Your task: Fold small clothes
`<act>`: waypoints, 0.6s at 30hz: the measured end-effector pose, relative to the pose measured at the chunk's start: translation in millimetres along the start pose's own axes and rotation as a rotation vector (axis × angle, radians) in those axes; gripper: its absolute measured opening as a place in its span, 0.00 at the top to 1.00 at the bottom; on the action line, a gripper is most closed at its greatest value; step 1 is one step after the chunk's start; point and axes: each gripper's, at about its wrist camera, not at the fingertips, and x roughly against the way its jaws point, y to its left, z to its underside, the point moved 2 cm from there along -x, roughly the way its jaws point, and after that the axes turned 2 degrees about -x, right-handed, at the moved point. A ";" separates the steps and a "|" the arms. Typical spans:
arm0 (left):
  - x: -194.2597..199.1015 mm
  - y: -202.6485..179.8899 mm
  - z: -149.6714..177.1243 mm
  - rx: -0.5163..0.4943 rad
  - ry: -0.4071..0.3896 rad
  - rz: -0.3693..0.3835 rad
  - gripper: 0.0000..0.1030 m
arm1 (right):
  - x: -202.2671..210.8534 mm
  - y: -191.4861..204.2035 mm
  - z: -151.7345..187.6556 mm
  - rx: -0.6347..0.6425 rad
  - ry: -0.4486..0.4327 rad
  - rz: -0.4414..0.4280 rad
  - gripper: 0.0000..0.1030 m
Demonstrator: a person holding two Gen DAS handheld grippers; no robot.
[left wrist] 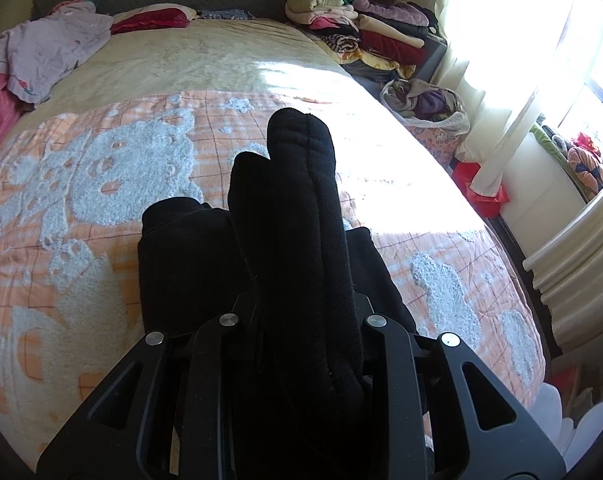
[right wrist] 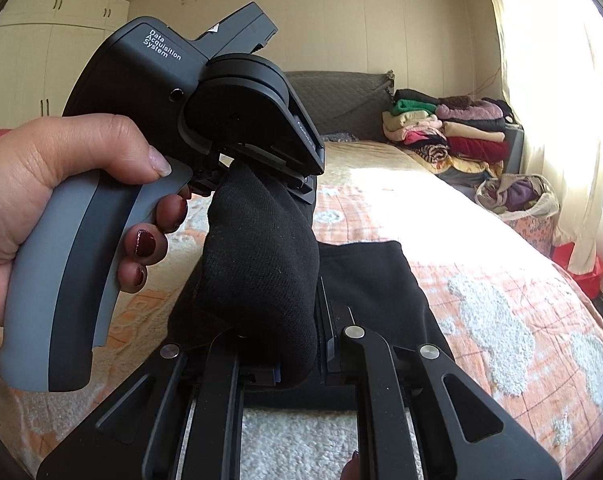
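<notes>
**A:** What does the garment look like?

**B:** It is a small black knitted garment [left wrist: 301,216], soft and ribbed, bunched into rounded folds. In the left wrist view two rounded lobes stick up past the left gripper [left wrist: 301,320], whose fingers are pinching the cloth between them. More black fabric [left wrist: 181,264] lies flat on the bed below, and I cannot tell whether it is the same piece.

**A:** And the other end?

**B:** In the right wrist view the right gripper [right wrist: 297,360] is nearly pressed together on the lower end of the same black bundle [right wrist: 261,264]. The cloth hangs in a short, thick band between the two grippers, and a fine knit weave shows on it. The left gripper [right wrist: 261,176] clamps the top, held by a hand [right wrist: 61,200] around a grey and black handle.

**A:** Where is it over the bed?

**B:** It is above the middle of the bed, raised off a fluffy orange checked blanket [left wrist: 101,200] with pale woolly bear shapes.

**A:** Anything further out?

**B:** One tall stack of folded clothes [right wrist: 453,128] sits at the far right corner of the bed, with one open bag of clothes [right wrist: 517,196] just beside it. Loose pale purple and pink clothes [left wrist: 49,52] lie at the far left corner. A sunlit curtain [left wrist: 521,60] hangs along the right side.
</notes>
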 end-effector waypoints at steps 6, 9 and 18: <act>-16.0 -12.9 4.4 -0.022 0.022 0.012 0.81 | -9.7 -15.2 7.9 -0.053 0.029 0.003 0.89; -20.6 -17.7 6.2 -0.037 0.024 0.017 0.78 | -12.8 -21.5 9.6 -0.077 0.041 0.000 0.89; 8.1 -18.6 5.2 -0.009 -0.069 0.144 0.27 | -32.9 -49.0 18.2 -0.216 0.134 0.019 0.87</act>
